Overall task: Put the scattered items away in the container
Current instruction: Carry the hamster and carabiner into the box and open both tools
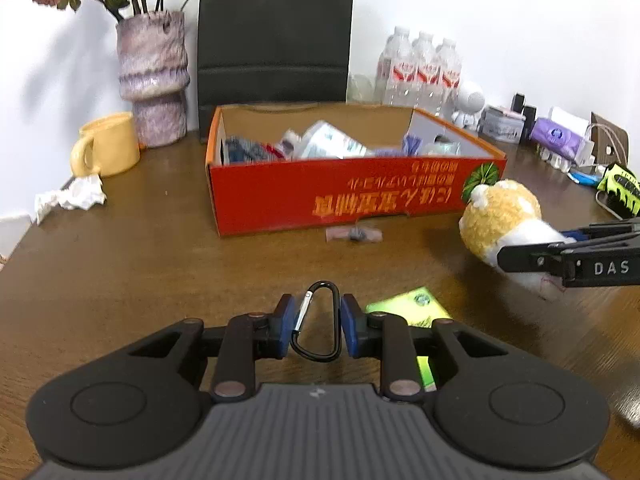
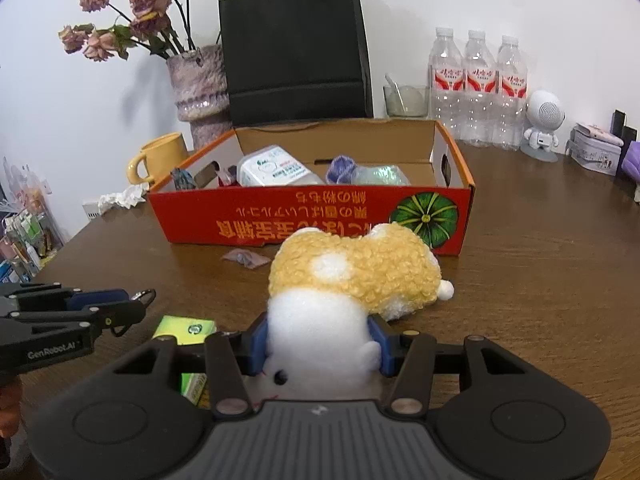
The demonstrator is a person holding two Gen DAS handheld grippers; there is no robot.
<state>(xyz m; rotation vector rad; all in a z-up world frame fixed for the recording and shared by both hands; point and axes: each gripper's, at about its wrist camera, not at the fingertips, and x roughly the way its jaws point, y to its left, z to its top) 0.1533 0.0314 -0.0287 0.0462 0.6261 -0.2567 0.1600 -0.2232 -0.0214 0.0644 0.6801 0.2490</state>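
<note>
Looking along my left tool [image 1: 314,326], I see its blue pads pinching a black carabiner [image 1: 317,322] just above the counter [image 1: 160,248], a green packet [image 1: 408,308] beneath. My right tool [image 2: 318,346] squeezes the plush toy [image 2: 352,276] by its white end. The red box [image 2: 312,216] sits just beyond both.

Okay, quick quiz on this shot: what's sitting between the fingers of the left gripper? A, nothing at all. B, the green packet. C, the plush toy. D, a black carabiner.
D: in the left wrist view the blue pads of the left gripper sit against both sides of the black carabiner; the plush toy is in the right gripper, and the green packet lies on the table.
</note>
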